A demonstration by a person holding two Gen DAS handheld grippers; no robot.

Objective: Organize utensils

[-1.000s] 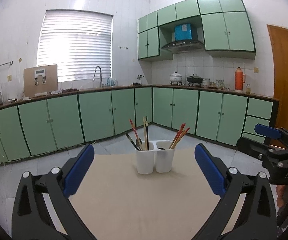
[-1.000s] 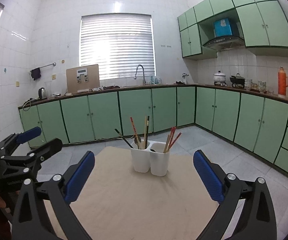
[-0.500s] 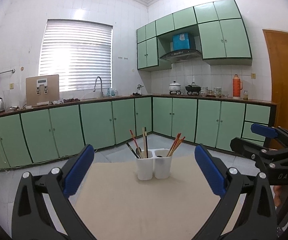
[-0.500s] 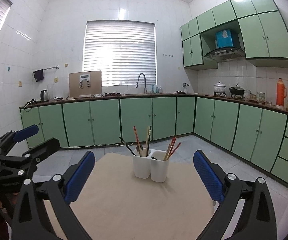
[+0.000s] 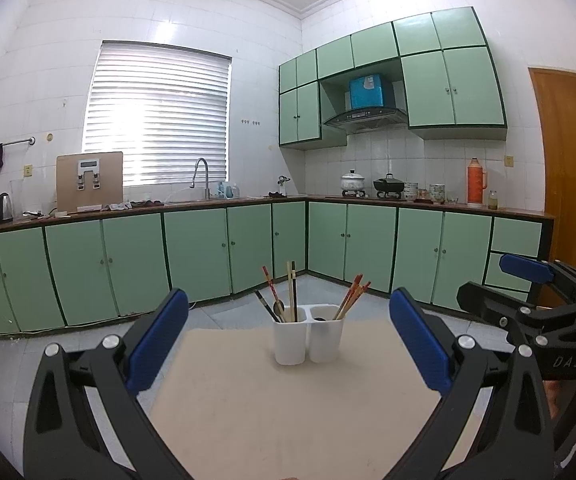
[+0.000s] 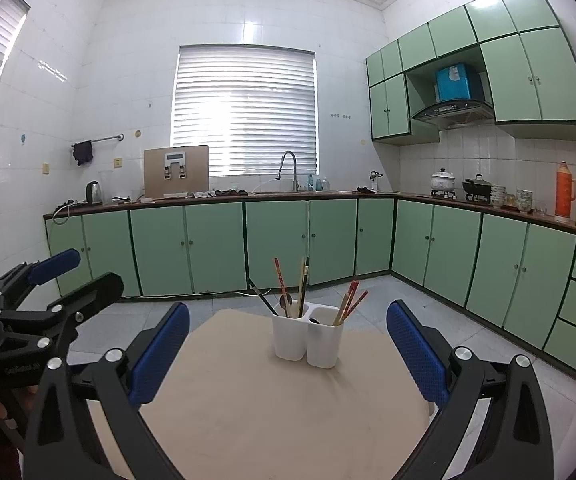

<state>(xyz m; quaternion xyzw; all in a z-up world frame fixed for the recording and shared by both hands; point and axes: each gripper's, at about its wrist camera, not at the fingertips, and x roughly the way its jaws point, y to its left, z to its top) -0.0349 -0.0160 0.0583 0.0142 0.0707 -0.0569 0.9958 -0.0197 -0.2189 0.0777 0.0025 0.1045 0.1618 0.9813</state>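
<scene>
A white two-cup utensil holder (image 5: pixel 308 338) (image 6: pixel 308 336) stands at the far end of a beige table (image 5: pixel 288 412) (image 6: pixel 279 408). Its left cup holds chopsticks (image 5: pixel 291 292) (image 6: pixel 302 286) and a dark spoon (image 5: pixel 278 307) (image 6: pixel 285 303); its right cup holds red chopsticks (image 5: pixel 352 295) (image 6: pixel 350 302). My left gripper (image 5: pixel 288 340) is open above the near table, nothing between its blue pads. My right gripper (image 6: pixel 288 344) is open too and holds nothing. Each gripper shows at the edge of the other's view: the right gripper (image 5: pixel 528 292), the left gripper (image 6: pixel 47 292).
Green base cabinets (image 5: pixel 191 256) run along the back and right walls under a counter with a sink tap (image 5: pixel 201 176), kettle (image 5: pixel 4 206), pots (image 5: pixel 388 186) and an orange flask (image 5: pixel 476 182). A wooden door (image 5: pixel 568 160) is at the right. Grey tiled floor surrounds the table.
Both cameras have tilted upward and drawn back slightly, so the holder sits lower and smaller in view. Both grippers stayed open.
</scene>
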